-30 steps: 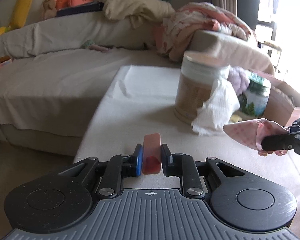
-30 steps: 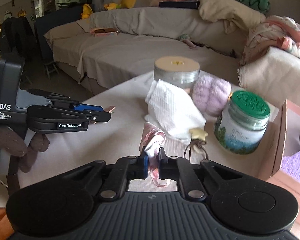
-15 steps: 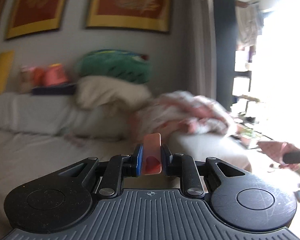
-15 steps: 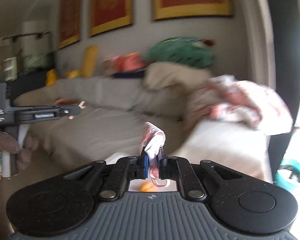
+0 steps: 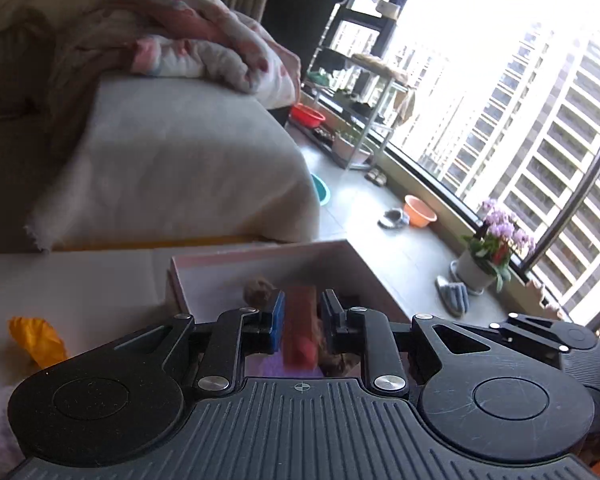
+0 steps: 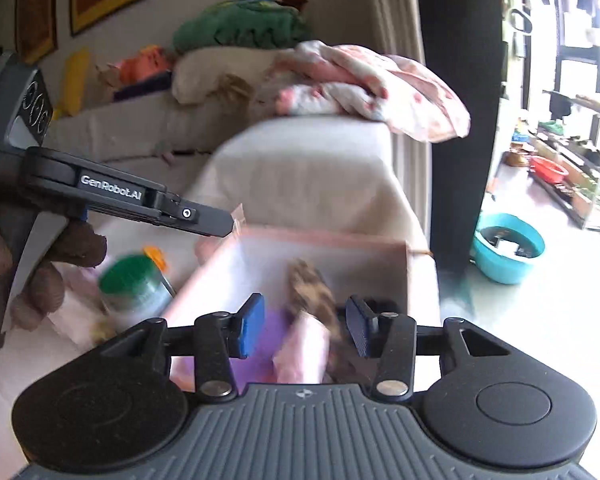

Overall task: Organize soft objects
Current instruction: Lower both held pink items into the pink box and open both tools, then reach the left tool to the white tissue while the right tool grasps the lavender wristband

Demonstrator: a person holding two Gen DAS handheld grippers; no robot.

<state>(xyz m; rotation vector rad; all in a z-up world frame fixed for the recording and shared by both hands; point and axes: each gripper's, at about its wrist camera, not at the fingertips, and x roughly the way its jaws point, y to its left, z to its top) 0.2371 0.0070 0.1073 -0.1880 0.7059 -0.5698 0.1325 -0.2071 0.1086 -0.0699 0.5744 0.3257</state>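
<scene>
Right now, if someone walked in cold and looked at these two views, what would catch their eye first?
Probably the open pink box in the middle, with soft things already inside. The right gripper hangs open just above a pink cloth lying in it, while the left gripper over the same box is shut on a red strip. In the left view, the bright window pulls the eye too.

The right gripper (image 6: 305, 326) has its jaws spread wide above a pink box (image 6: 340, 240). Between them lies a pink cloth (image 6: 304, 354); a brown furry toy (image 6: 312, 288) sits just beyond. A green-lidded jar (image 6: 130, 288) stands left.
</scene>
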